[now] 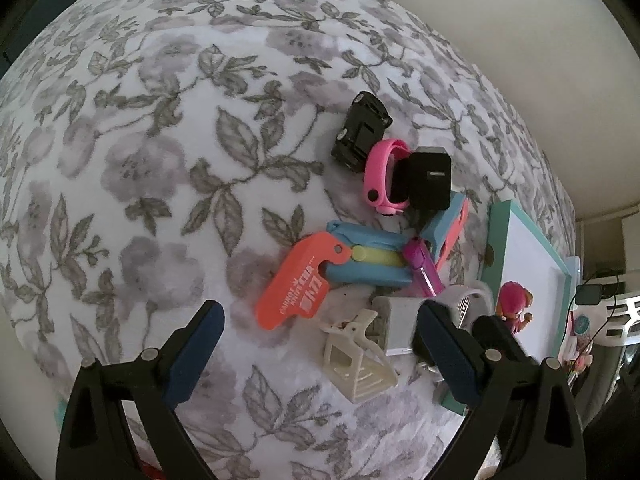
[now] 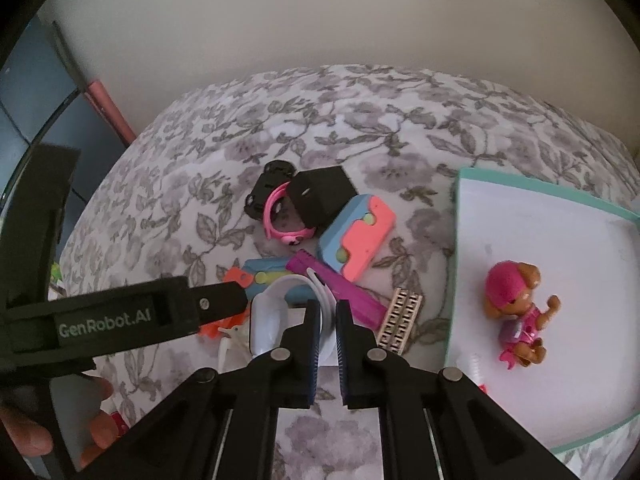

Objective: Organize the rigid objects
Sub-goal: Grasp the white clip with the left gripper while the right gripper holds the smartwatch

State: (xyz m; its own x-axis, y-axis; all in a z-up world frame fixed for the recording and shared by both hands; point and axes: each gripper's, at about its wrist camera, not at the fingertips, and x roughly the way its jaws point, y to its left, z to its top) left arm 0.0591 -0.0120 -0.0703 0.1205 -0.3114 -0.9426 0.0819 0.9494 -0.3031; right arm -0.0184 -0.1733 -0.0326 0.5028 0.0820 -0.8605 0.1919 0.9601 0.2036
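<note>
A pile of small objects lies on the floral bed cover: a black toy car (image 1: 361,131), a pink watch (image 1: 383,178), a black cube (image 1: 430,180), blue and coral cases (image 2: 356,238), an orange tag (image 1: 296,280), a magenta ruler (image 2: 340,292) and a cream clip (image 1: 358,360). A pink dog figure (image 2: 516,314) sits on the teal-rimmed white tray (image 2: 540,220). My right gripper (image 2: 328,316) is shut on a white watch band (image 2: 320,292) with a patterned strap end (image 2: 400,320). My left gripper (image 1: 320,328) is open above the clip.
The bed cover (image 1: 160,160) stretches wide to the left of the pile. A beige wall (image 2: 280,20) stands behind. A pink post (image 2: 110,112) leans at the bed's left side. A white basket and cables (image 1: 608,308) are beyond the tray.
</note>
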